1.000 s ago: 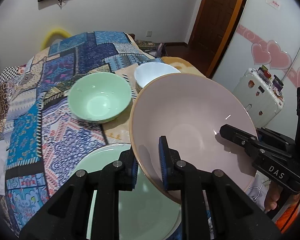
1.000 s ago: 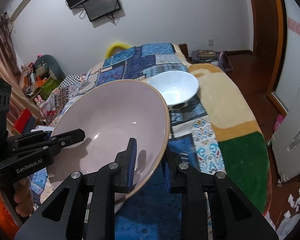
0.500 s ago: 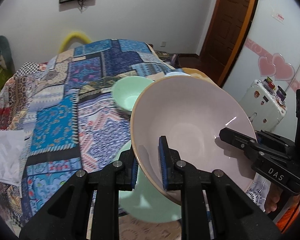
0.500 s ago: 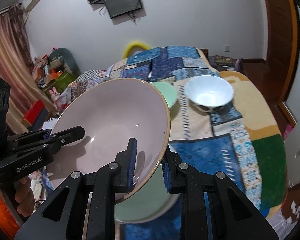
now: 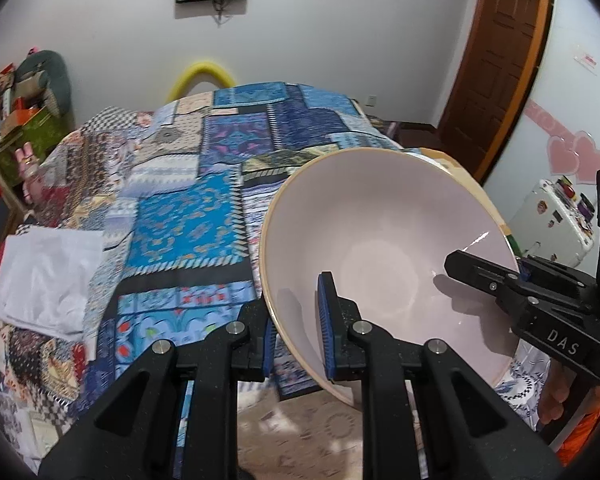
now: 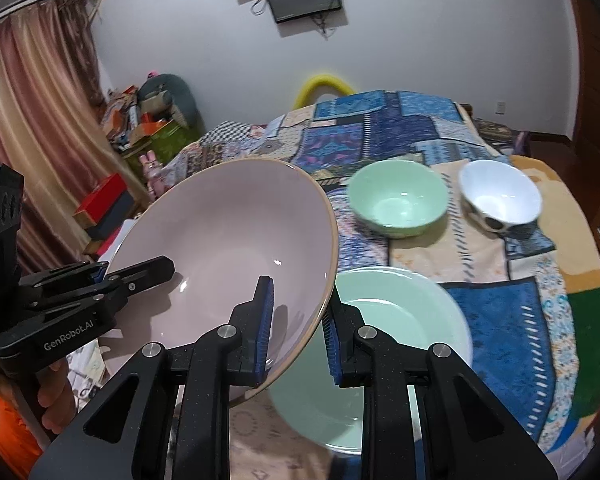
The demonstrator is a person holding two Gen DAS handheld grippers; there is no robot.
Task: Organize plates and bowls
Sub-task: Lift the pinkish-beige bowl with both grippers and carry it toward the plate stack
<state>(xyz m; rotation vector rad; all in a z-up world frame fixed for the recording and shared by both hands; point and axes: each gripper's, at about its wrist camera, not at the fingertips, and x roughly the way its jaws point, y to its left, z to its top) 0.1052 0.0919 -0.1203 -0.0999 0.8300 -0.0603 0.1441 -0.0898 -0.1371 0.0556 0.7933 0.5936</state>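
A large pale pink bowl (image 5: 384, 240) is held in the air by both grippers, tilted. My left gripper (image 5: 296, 332) is shut on its left rim; it also shows in the right wrist view (image 6: 100, 280). My right gripper (image 6: 298, 328) is shut on the opposite rim of the pink bowl (image 6: 228, 240); it also shows in the left wrist view (image 5: 520, 280). Below on the bed lie a large green plate (image 6: 404, 320), a small green bowl (image 6: 398, 204) and a white bowl (image 6: 500, 196).
The dishes rest on a bed with a patchwork blue quilt (image 5: 188, 216). A white cloth (image 5: 44, 276) lies at the bed's left edge. A cluttered shelf (image 6: 148, 128) and curtain stand at the left, a wooden door (image 5: 496, 60) at the right.
Both grippers have lifted the pink bowl higher and swung it left, away from the green plate. The green plate and small bowls have dropped out of the left wrist view.
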